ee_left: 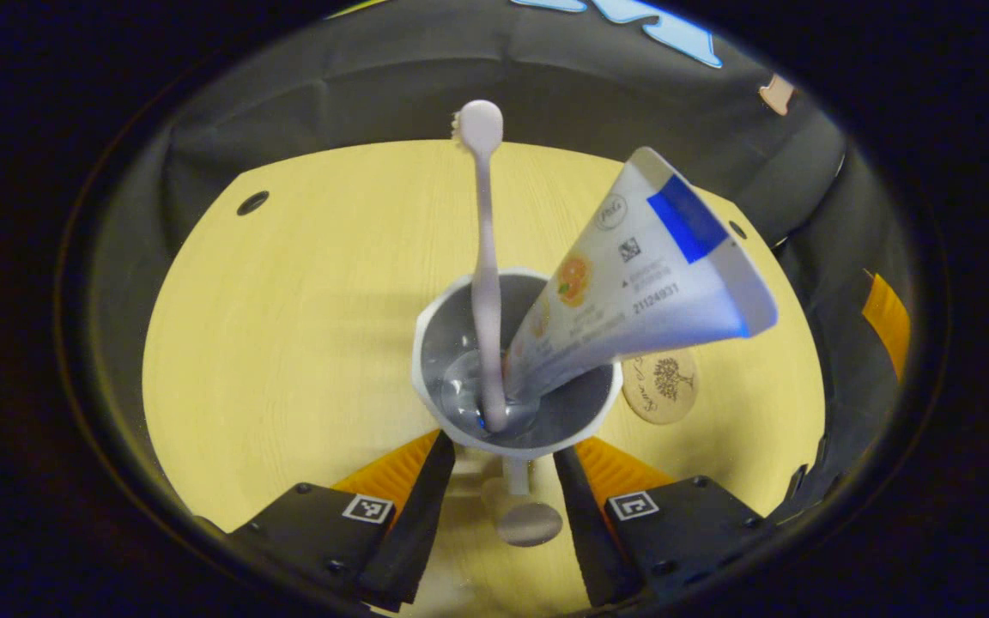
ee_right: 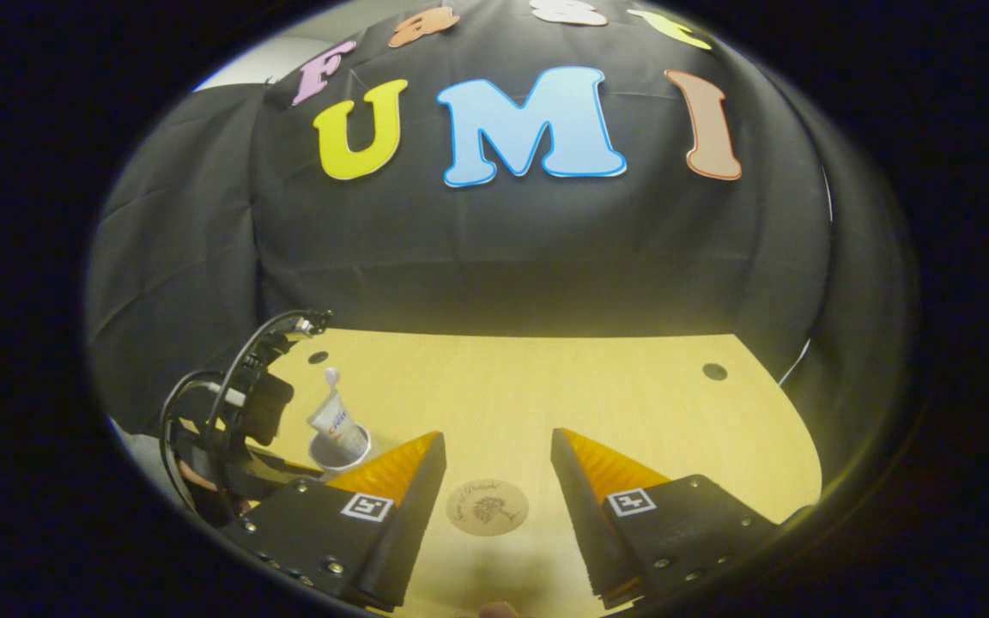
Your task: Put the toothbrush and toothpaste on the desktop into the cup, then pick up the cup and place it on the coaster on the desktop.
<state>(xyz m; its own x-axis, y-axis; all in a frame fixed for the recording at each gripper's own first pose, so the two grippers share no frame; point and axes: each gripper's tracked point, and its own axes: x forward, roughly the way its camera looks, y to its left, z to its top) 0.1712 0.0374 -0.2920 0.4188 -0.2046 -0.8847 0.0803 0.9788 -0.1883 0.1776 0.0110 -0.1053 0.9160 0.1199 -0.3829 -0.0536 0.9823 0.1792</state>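
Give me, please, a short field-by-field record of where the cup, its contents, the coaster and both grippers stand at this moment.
cup: white, between the left gripper's fingers, apparently lifted off the desktop
toothbrush: standing in the cup, head up
toothpaste: in the cup, leaning toward the coaster side
coaster: round, bare, flat on the desktop beside the cup
left gripper: fingers on either side of the cup; contact not clear
right gripper: open, above the coaster, holding nothing

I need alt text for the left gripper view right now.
A white cup holding a toothbrush and a toothpaste tube sits between the left tongs' spread fingers on a pale wooden desktop; a round coaster lies just beyond it.
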